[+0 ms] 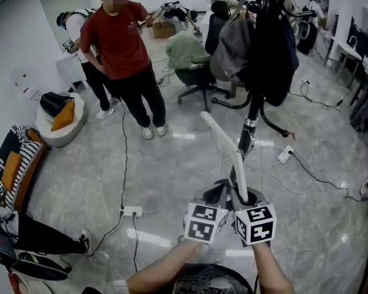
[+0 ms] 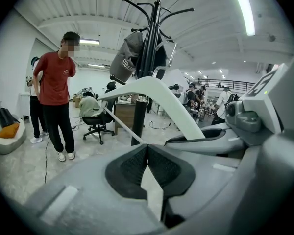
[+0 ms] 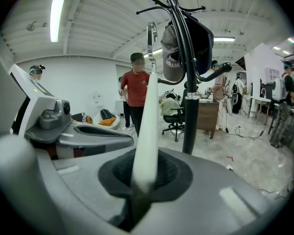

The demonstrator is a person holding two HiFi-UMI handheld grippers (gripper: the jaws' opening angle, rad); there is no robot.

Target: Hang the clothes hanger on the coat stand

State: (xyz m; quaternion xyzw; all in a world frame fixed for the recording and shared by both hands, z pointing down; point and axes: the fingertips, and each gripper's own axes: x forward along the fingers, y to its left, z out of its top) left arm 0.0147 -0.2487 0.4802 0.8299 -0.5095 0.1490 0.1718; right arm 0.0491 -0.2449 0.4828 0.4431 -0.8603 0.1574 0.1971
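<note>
Floor [image 1: 80,182]: glossy grey marble-pattern tiles. Standing on it:
- black metal coat stand [image 1: 253,116] on curved feet
- black wheeled office chair [image 1: 199,81]
- round white cushioned seat [image 1: 61,127]
- person in red shirt [image 1: 126,54]

Lying on it: white plastic power strip [image 1: 131,211] with black cable [image 1: 123,164], and a second white power strip [image 1: 286,154] near the stand's feet.

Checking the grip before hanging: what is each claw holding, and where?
Both hold the white clothes hanger: the right claw clamps one shoulder arm's end, the left claw pinches its thin lower bar.
</note>
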